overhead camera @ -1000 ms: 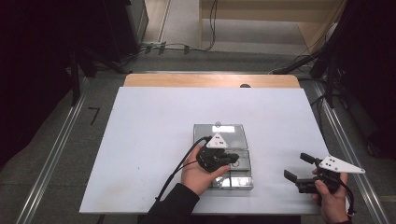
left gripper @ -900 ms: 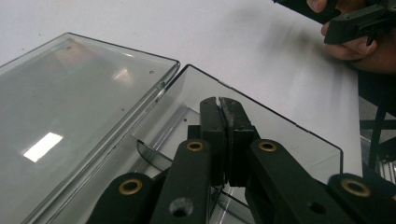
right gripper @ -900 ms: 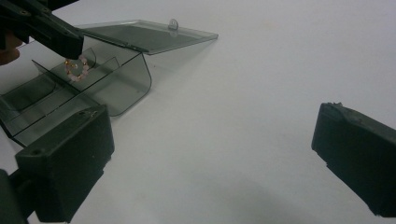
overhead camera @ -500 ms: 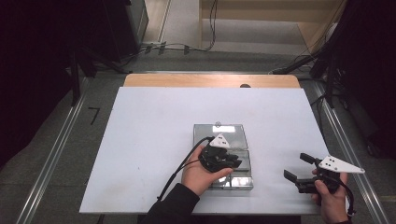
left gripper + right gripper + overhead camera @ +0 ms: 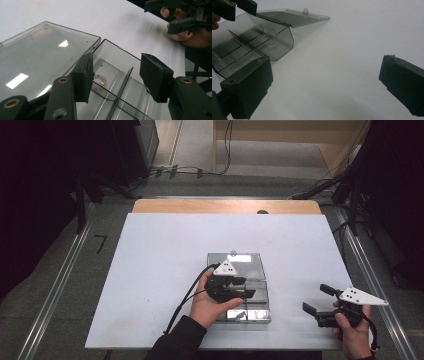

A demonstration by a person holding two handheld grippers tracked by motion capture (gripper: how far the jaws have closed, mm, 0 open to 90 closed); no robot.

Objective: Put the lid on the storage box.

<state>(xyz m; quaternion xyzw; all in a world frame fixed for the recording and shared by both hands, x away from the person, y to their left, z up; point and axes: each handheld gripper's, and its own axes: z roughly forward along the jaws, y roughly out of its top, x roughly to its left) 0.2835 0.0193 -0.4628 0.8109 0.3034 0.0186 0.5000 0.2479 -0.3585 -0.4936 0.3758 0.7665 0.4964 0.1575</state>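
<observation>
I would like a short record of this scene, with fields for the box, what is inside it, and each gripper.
box: clear grey plastic box with dividers, on the white table
lid: lid open, lying flat behind the box
contents: small pink bead bracelet in one compartment
left gripper: left gripper over the box, jaws have just been opening, nothing between them
right gripper: right gripper beside the box on the table's right, jaws wide apart, nothing between them

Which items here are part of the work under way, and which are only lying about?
In use:
- clear smoky plastic compartment box, lid open
- small pink bead bracelet inside it
- left tongs, just opening above it

Idle:
- right tongs, open
- black cables on floor
</observation>
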